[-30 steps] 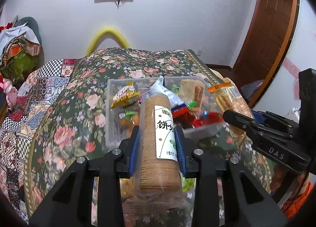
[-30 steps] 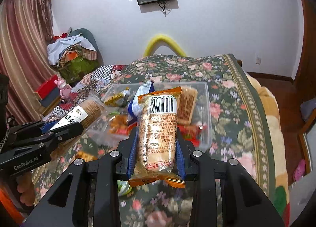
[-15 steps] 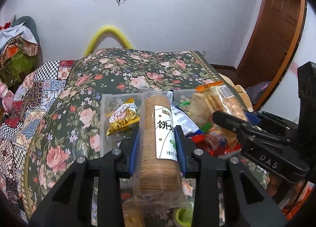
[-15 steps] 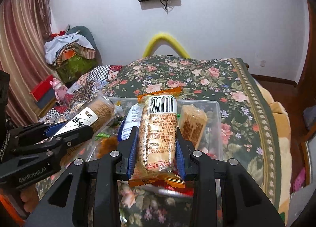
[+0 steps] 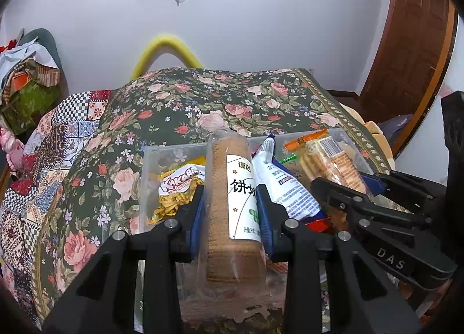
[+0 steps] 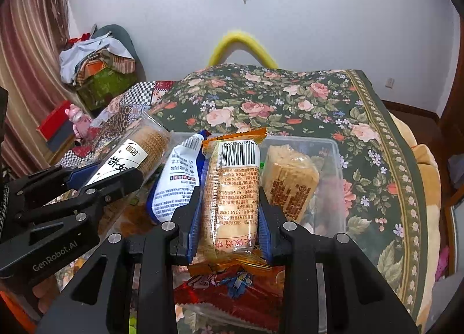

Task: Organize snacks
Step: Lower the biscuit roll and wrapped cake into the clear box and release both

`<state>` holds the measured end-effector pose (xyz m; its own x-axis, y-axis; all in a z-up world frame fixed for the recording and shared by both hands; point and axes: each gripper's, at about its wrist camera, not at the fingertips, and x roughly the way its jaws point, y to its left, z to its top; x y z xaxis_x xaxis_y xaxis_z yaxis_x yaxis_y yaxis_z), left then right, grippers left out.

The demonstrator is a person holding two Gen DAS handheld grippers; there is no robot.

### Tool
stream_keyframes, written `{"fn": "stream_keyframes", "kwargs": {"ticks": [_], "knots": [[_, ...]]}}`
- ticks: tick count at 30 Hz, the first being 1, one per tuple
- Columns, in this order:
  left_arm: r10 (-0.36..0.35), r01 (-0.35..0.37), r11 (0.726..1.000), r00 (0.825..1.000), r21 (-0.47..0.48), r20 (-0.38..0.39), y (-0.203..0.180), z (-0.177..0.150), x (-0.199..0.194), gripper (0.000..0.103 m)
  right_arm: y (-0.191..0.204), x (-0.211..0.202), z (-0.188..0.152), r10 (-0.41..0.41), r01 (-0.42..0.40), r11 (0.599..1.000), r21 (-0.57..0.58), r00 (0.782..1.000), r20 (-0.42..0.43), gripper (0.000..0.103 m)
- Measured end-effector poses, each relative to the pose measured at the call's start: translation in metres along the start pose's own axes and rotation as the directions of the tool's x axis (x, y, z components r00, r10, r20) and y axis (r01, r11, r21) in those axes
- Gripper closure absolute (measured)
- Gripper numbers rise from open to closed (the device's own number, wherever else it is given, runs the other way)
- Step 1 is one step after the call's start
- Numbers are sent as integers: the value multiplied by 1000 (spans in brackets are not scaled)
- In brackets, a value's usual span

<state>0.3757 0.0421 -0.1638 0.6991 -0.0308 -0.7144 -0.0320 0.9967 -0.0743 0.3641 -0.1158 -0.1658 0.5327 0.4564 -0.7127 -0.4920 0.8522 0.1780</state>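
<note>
My left gripper is shut on a clear-wrapped roll of brown biscuits with a white label, held over the clear plastic bin. My right gripper is shut on an orange-wrapped cracker pack with a barcode, also above the bin. In the bin lie a yellow snack bag, a blue-white pouch and a tan biscuit pack. Each gripper shows in the other's view: the right gripper at right, the left gripper at left.
The bin sits on a flower-patterned blanket covering a bed. A red snack bag lies under my right gripper. A yellow arch stands behind the bed, a wooden door at right, and piled clothes at left.
Both grippers have moved forward and down over the bin with their packs still gripped; the bin now fills more of each view and sits right below the fingers.
</note>
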Motion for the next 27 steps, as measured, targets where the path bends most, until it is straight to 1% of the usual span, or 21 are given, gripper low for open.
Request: {"fn": "stream_keyframes", "kwargs": {"ticks": [6, 8, 10, 12, 14, 17, 20, 22, 23, 25, 27], "knots": [[13, -12, 999, 999, 30, -34, -4, -5, 9, 69, -2, 2, 0, -6, 6, 1000, 8, 1000, -9, 71], [16, -15, 999, 999, 29, -34, -4, -6, 8, 69, -2, 2, -1, -8, 8, 1000, 9, 1000, -10, 71], [17, -16, 1000, 999, 27, -28, -4, -6, 5, 68, -1, 0, -1, -15, 15, 1000, 6, 1000, -11, 69], [13, -13, 1000, 1000, 28, -22, -4, -5, -2, 67, 0, -4, -1, -23, 23, 1000, 0, 1000, -7, 60], [7, -6, 1000, 1000, 29, -15, -3, -5, -10, 66, 2, -9, -1, -27, 27, 1000, -4, 1000, 4, 54], [-6, 6, 1000, 1000, 28, -9, -2, -5, -23, 64, 4, -22, -2, -30, 30, 1000, -10, 999, 25, 50], [-11, 11, 1000, 1000, 28, 12, 0, -7, -41, 56, 6, -33, -4, -22, 22, 1000, -7, 999, 41, 48], [-13, 12, 999, 999, 30, 33, 1, -9, -56, 46, 9, -43, -6, -17, 17, 1000, -9, 998, 55, 47], [-11, 10, 999, 999, 33, 43, 2, -10, -63, 43, 11, -47, -7, -15, 16, 1000, -10, 998, 60, 47], [2, -4, 999, 998, 36, 62, 4, -13, -79, 28, 16, -57, -10, -9, 10, 1000, -15, 997, 71, 47], [9, -11, 999, 998, 33, 68, 7, -16, -89, 18, 21, -67, -14, -3, 5, 1000, -19, 997, 82, 46]]}}
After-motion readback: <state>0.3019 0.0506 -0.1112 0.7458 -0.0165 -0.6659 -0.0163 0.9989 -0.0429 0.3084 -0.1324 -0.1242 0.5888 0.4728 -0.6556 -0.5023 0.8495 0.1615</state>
